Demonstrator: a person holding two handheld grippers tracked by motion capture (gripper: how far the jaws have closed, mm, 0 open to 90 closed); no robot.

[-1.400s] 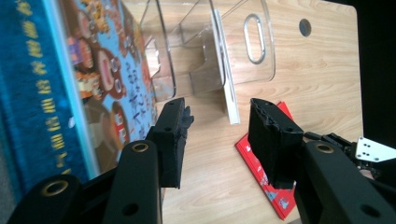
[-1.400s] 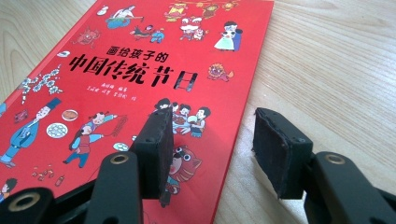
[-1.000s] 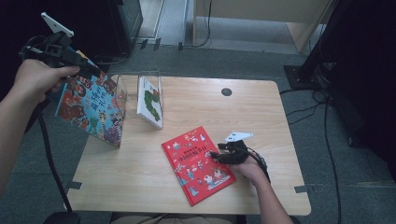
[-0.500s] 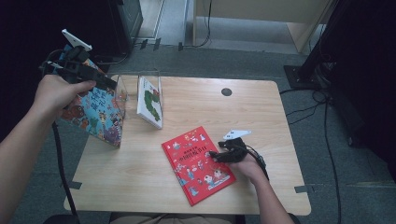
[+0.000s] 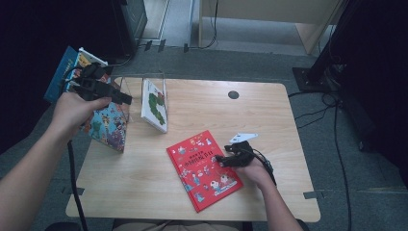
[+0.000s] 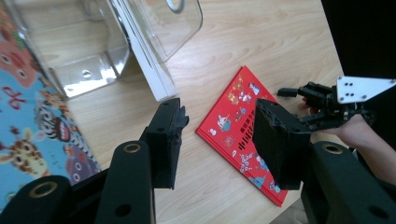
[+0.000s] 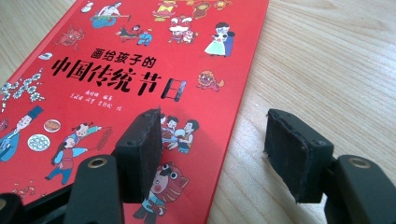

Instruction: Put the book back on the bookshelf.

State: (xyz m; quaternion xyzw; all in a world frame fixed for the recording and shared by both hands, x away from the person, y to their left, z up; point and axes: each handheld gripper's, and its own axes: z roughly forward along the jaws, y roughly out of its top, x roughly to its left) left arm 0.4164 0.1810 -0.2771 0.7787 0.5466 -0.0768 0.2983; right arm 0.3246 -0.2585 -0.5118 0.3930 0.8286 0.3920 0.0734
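Red book (image 5: 204, 169) flat on tabletop (image 5: 269, 120) in high view, right gripper (image 5: 222, 159) at its right edge; left gripper (image 5: 126, 99) up by clear stand (image 5: 144, 84).

Left gripper view: jaws half apart, empty, above red book.

Right gripper view: jaws just widened, straddling book edge, not gripping. Best slide one jaw under cover, then squeeze. Pale wood, dark room.
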